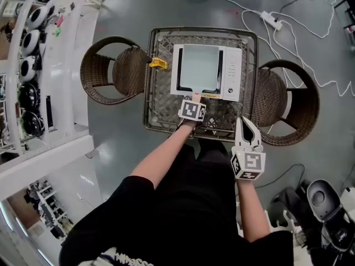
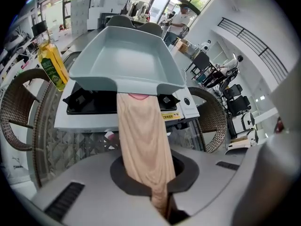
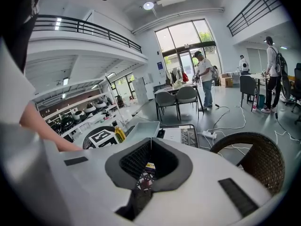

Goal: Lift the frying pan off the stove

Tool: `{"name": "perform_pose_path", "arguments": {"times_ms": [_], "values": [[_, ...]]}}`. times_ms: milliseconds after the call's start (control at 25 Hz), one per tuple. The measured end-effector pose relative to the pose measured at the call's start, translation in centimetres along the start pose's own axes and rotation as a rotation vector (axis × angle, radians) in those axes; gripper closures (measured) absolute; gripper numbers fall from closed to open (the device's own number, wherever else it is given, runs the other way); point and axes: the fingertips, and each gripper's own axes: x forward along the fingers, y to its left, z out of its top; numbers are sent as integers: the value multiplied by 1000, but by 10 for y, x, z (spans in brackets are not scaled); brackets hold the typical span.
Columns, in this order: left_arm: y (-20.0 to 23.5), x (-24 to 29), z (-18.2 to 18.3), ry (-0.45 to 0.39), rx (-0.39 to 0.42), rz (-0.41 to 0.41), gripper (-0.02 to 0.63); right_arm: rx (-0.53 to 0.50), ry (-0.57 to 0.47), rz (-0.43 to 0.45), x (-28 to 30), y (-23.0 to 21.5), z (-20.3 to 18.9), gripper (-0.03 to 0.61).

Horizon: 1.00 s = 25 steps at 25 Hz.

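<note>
A square glass-topped wicker table carries a white tabletop stove, and the pale grey square frying pan rests on that stove. Its beige handle runs back between the jaws of the left gripper, which are clenched on it. The right gripper hangs at the table's near right edge, jaws pressed together on nothing

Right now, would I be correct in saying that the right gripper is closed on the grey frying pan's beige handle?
Not quite: it is the left gripper that is closed on the grey frying pan's beige handle, as the left gripper view shows. The right gripper is shut on nothing.
</note>
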Motion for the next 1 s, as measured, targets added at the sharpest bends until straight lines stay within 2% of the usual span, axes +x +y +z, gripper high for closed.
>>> {"name": "perform_pose_path", "arguments": {"times_ms": [240, 520, 1000], "values": [[0, -5, 3, -34, -15, -15, 592, -32, -29, 44, 3, 21, 8, 549], [0, -8, 1, -30, -9, -11, 594, 41, -26, 46, 4, 30, 5, 549], [-7, -40, 3, -109, 2, -15, 594, 42, -64, 53, -13, 54, 12, 549]]}}
